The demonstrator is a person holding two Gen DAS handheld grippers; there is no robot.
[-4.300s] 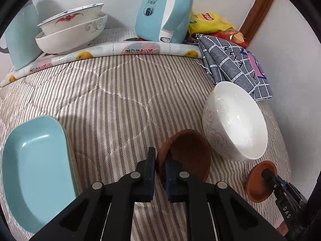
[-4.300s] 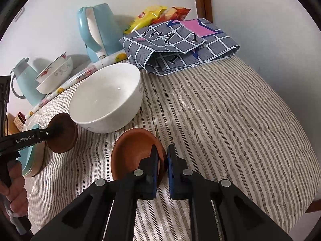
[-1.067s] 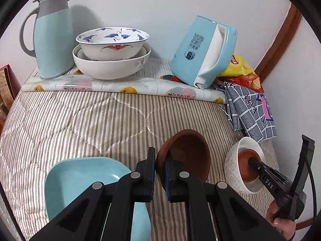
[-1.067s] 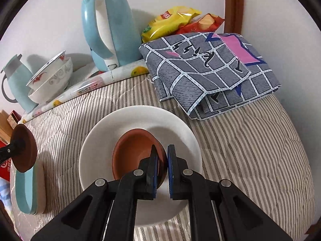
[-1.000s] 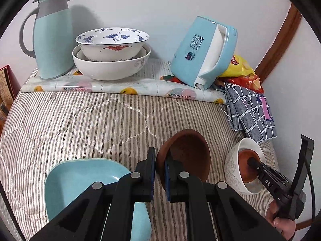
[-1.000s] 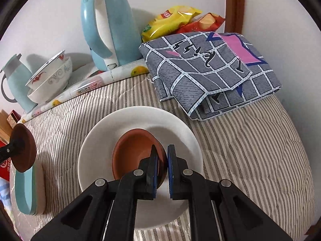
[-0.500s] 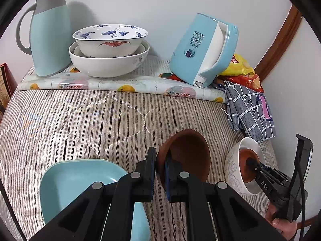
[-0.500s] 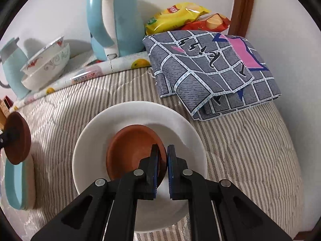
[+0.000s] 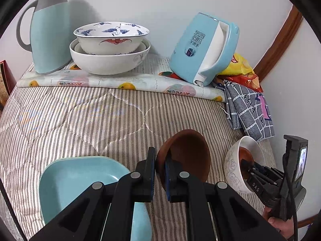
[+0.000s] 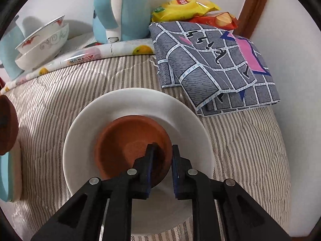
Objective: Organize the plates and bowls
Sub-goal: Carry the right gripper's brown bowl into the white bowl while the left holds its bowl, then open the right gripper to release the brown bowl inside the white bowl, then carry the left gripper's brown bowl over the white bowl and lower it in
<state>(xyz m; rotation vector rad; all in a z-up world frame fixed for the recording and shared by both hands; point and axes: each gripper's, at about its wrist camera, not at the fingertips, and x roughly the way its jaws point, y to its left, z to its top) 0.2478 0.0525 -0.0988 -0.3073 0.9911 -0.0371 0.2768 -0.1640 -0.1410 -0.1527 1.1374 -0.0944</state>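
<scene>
My left gripper (image 9: 160, 166) is shut on the rim of a dark brown bowl (image 9: 188, 154), holding it tilted above the striped quilt. This held bowl also shows at the left edge of the right wrist view (image 10: 6, 126). A second brown bowl (image 10: 128, 146) lies inside the white bowl (image 10: 180, 108). My right gripper (image 10: 162, 160) straddles its near rim, and its jaws are opening with a gap beside the rim. A teal plate (image 9: 80, 180) lies under my left gripper. From the left wrist view, the right gripper (image 9: 252, 172) reaches into the white bowl (image 9: 232, 166).
At the back, two stacked patterned bowls (image 9: 110, 48) stand between a teal thermos (image 9: 50, 30) and a leaning blue kettle (image 9: 202, 48). A folded grey checked cloth (image 10: 216, 64) and snack bags (image 10: 184, 6) lie far right by the wall. A hand (image 9: 280, 223) holds the right gripper.
The right gripper's jaws have parted from the brown bowl's rim, and the bowl now rests in the white bowl. The left gripper and its bowl have stayed put.
</scene>
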